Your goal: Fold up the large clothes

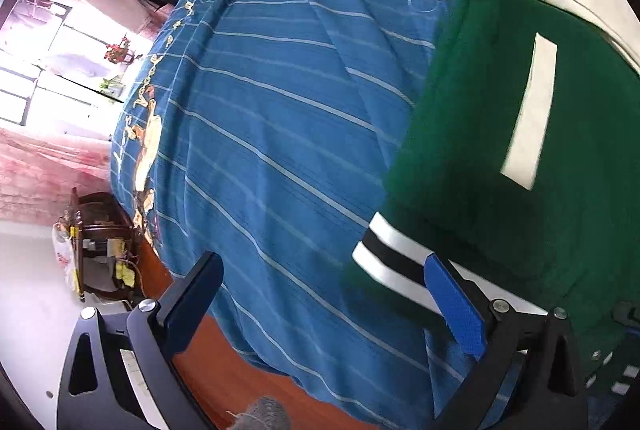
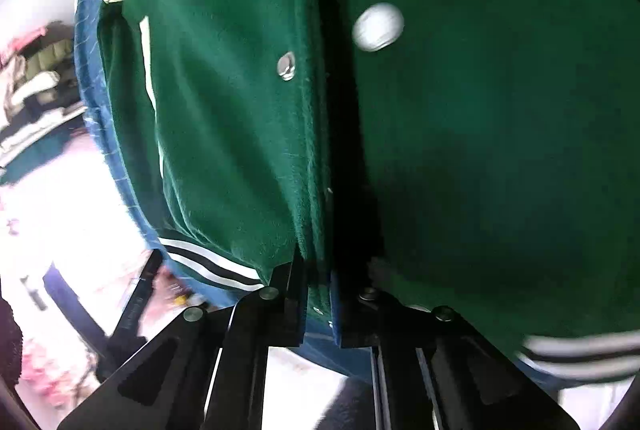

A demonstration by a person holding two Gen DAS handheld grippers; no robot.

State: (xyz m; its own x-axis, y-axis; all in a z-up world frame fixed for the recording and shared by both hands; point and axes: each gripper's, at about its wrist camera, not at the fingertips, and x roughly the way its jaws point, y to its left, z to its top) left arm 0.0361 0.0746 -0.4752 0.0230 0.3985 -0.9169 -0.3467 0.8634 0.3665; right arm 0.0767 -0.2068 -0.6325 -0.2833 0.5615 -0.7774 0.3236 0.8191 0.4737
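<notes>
1. Green jacket (image 1: pixel 500 150) lies on the blue striped bedcover (image 1: pixel 260 150)
2. Right gripper (image 2: pixel 318 294) pinches its front edge by the hem, ready to fold
3. Left gripper (image 1: pixel 320 294) gapes empty beside the striped hem (image 1: pixel 392 262)

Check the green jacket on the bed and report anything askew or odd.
Nothing is damaged or spilled. The green jacket lies at one side of the striped blue bedspread, its snap front still gaping open. The right gripper pinches that front edge.

Blue striped bedspread (image 1: pixel 260 134) bare across frame centre: free passage. Green jacket (image 1: pixel 500 150) blocks right side. Wooden nightstand (image 1: pixel 102 238) crowds lower left.
</notes>
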